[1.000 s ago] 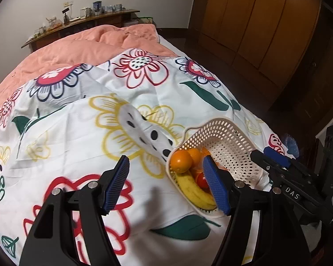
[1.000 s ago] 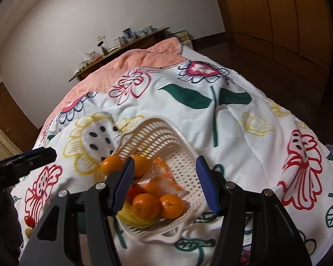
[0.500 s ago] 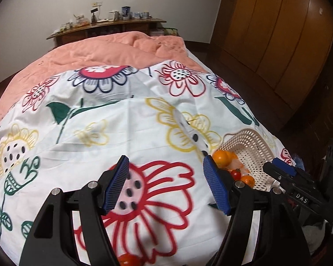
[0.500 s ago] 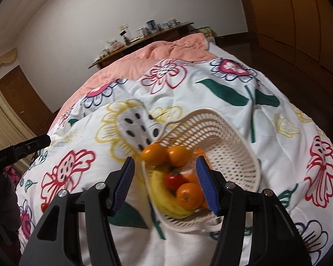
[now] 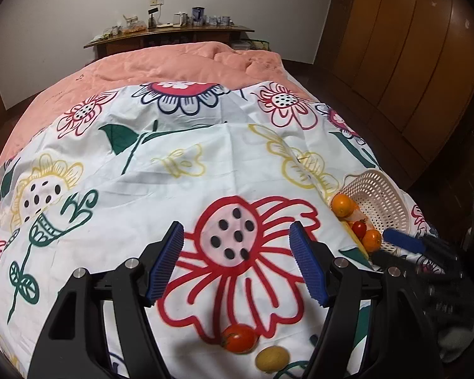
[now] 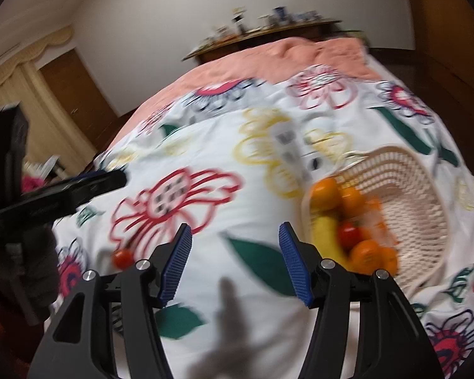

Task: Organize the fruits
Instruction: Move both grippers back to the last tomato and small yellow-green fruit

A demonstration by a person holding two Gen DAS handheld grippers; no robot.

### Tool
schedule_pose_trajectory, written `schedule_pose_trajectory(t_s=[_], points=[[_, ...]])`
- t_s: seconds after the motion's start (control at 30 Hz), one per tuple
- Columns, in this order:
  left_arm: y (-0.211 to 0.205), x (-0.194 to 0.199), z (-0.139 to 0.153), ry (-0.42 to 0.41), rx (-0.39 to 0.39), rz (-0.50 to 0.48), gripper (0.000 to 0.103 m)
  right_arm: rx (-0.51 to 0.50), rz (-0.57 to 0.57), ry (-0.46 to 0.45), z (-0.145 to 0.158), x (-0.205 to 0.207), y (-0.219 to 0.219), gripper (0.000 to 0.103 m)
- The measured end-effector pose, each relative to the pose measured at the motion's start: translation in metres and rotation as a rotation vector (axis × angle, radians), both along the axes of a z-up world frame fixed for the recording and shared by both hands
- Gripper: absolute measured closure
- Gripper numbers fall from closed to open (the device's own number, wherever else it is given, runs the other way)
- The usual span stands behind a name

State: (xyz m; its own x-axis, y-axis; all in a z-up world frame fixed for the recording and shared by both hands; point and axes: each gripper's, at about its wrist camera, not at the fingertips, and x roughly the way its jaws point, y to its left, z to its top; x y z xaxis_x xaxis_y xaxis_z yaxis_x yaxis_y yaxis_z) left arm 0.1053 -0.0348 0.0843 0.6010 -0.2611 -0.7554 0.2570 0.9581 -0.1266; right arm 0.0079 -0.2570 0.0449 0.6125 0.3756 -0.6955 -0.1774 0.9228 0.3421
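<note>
A loose tomato (image 5: pixel 239 338) and a small yellow fruit (image 5: pixel 272 359) are located side by side on the flowered bedsheet (image 5: pixel 180 189), near the lower edge of the left wrist view. A white perforated basket (image 5: pixel 383 202) is positioned on the bed to the right, well apart from them, and is tilted. Oranges (image 5: pixel 343 205), a banana (image 6: pixel 327 237) and a second tomato (image 5: pixel 359 228) are contained in it. The left claw (image 5: pixel 237 259) is held above the sheet with its jaws apart; nothing is gripped. The right claw (image 6: pixel 235 262) is likewise held apart and empty, just left of the basket. A salmon blanket (image 5: pixel 180 60) is seen beyond the sheet.
</note>
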Motion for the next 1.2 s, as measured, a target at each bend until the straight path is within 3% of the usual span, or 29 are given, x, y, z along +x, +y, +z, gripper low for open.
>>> schedule_pose_trajectory(t_s=[0.3,0.5,0.97,1.2], points=[[0.029,-0.008,-0.002,-0.003,-0.033,0.045,0.032,-0.043,0.239,0.038,-0.003,-0.017,0.076,0.045],[0.044,-0.013,-0.007,0.000,-0.051,0.065,0.032,-0.086,0.331,0.063,-0.010,-0.023,0.108,0.052],[0.064,-0.020,-0.014,0.004,-0.081,0.087,0.032,-0.169,0.381,0.116,-0.027,-0.018,0.137,0.061],[0.067,-0.024,-0.017,0.006,-0.086,0.092,0.032,-0.226,0.371,0.115,-0.029,-0.019,0.143,0.072]])
